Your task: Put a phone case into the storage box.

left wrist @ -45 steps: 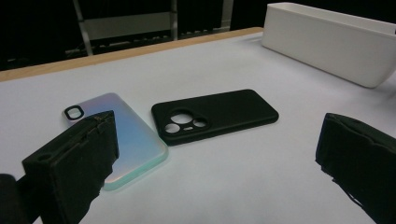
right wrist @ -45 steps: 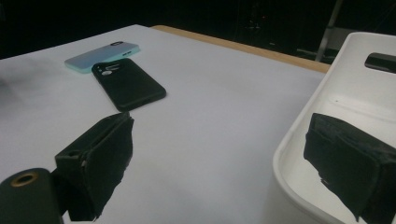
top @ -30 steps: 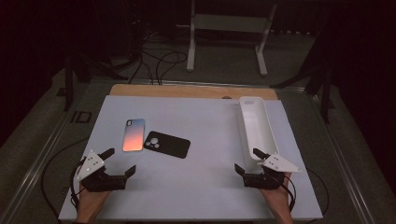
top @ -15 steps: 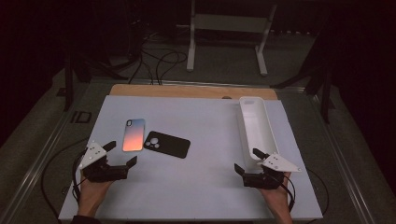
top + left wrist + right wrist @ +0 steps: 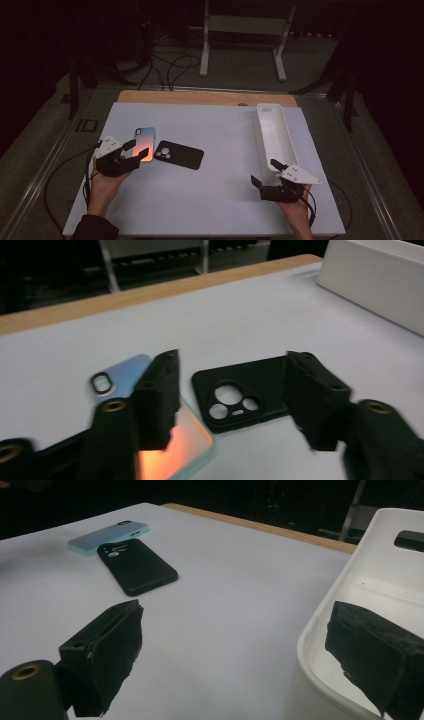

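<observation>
A phone case fading from blue to orange [image 5: 145, 141] lies flat at the left of the white mat [image 5: 220, 200]. A black phone case [image 5: 181, 155] with round camera cut-outs lies next to it on its right. My left gripper [image 5: 135, 152] hovers at the near end of the coloured case. Its jaws have just been closing and stand half apart, gripping nothing. In the left gripper view [image 5: 237, 400] the black case [image 5: 250, 385] shows between the jaws and the coloured case [image 5: 122, 372] behind the left jaw. My right gripper [image 5: 264, 171] stands open at the near end of a white tray [image 5: 260, 135].
The long white tray runs along the right of the mat; in the right gripper view [image 5: 240, 655] one jaw hangs over the tray's rim [image 5: 320, 630]. A wooden strip [image 5: 200, 97] borders the far edge. Cables and a metal stand lie on the dark floor behind.
My left gripper has moved forward and rightward to the near end of the coloured case, and its jaws have narrowed. The right gripper has stayed in place.
</observation>
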Demonstrator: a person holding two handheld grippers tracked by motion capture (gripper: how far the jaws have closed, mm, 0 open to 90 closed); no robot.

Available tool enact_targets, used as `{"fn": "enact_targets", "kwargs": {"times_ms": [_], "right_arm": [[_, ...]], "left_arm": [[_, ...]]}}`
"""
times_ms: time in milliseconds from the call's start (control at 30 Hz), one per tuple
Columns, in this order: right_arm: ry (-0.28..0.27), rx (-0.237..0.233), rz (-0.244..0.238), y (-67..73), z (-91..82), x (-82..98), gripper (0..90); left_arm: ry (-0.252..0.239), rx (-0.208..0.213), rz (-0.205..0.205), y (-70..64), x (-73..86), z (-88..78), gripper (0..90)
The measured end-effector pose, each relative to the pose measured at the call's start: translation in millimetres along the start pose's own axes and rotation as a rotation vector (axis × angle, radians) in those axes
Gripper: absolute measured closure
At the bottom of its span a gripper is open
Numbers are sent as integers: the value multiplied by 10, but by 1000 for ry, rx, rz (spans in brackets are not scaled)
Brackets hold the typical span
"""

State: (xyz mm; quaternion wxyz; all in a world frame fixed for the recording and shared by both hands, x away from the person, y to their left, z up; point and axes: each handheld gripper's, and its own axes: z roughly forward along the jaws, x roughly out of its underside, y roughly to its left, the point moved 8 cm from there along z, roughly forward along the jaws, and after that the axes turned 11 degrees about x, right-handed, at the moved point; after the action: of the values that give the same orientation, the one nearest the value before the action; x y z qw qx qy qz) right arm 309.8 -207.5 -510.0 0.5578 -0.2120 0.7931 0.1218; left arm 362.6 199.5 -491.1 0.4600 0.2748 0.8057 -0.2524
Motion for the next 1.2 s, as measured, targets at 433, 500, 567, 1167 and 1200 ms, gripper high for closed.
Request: {"fn": "enact_targets", "kwargs": {"times_ms": [433, 500, 567, 1167, 1200], "right_arm": [[0, 0, -3, -2, -2, 2, 81], [0, 0, -4, -3, -3, 2, 80], [3, 0, -5, -2, -1, 6, 81], [6, 0, -9, -2, -1, 11, 81], [6, 0, -10, -1, -1, 12, 81]], "left_arm": [[101, 32, -30, 109, 97, 381, 898], [113, 28, -30, 110, 116, 407, 900], [145, 22, -36, 128, 165, 484, 900], [272, -67, -77, 314, 358, 808, 900], [280, -79, -80, 328, 370, 817, 900]]}}
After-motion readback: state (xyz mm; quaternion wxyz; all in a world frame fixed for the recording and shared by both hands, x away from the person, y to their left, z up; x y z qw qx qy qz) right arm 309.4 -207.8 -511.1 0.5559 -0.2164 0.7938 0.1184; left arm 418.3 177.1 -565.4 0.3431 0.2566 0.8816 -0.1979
